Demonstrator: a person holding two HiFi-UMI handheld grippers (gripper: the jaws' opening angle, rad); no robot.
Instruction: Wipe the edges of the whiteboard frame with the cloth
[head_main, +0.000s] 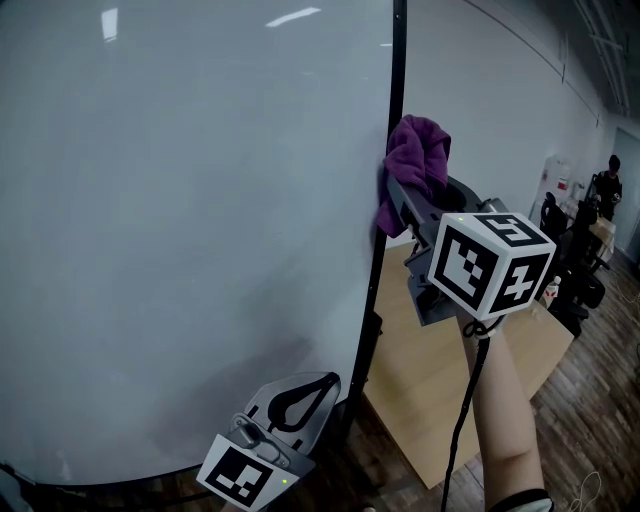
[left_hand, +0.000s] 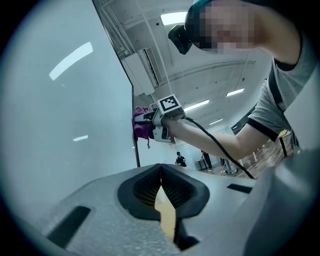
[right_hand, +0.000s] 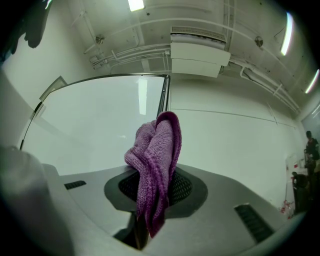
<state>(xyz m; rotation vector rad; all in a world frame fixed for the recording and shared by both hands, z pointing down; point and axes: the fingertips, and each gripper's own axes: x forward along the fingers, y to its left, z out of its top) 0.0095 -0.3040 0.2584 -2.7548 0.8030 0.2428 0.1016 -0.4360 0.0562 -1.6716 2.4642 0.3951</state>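
Note:
A large whiteboard (head_main: 190, 230) with a thin black frame (head_main: 392, 130) fills the left of the head view. My right gripper (head_main: 400, 195) is shut on a purple cloth (head_main: 415, 165), which presses against the frame's right vertical edge about halfway up. In the right gripper view the cloth (right_hand: 155, 165) hangs bunched between the jaws, with the frame edge (right_hand: 162, 97) just behind it. My left gripper (head_main: 300, 400) is low by the board's bottom edge, shut with nothing in it. The left gripper view shows the cloth (left_hand: 140, 126) against the frame (left_hand: 135, 125) above.
A light wooden table (head_main: 440, 370) stands right of the board, with dark wood floor (head_main: 590, 400) beyond. Office chairs and a person (head_main: 606, 185) are at the far right. A white wall (head_main: 500, 100) runs behind the board.

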